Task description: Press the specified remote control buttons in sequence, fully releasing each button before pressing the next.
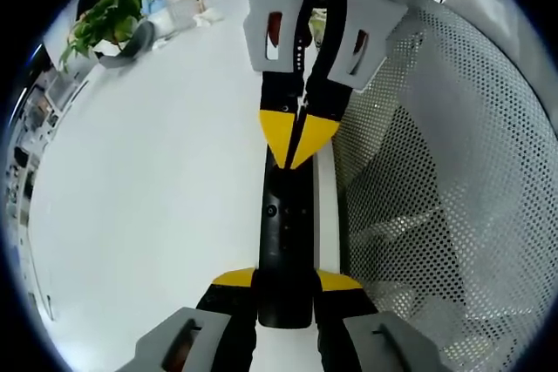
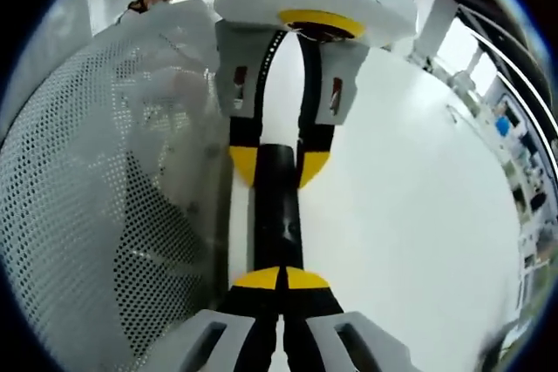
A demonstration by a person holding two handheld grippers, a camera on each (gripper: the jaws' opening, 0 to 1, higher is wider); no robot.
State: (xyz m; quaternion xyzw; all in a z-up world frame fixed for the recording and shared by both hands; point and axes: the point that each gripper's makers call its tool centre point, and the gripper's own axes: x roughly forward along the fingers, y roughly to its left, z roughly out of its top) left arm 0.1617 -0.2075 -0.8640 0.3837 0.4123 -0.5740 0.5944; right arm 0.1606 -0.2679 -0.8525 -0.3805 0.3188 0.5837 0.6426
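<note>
Remote [image 1: 284, 241] buttons under right tongs [image 1: 297, 139] unreadable

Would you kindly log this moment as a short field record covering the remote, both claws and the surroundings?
Remote: black remote control, long and slim, lying on the white table
Left claw: jaws closed on the near end of the remote
Right claw: yellow tips shut together, pressing down on the remote's top face
Beside remote: white perforated mesh panel
Background: green potted plant at the table's far edge
</note>
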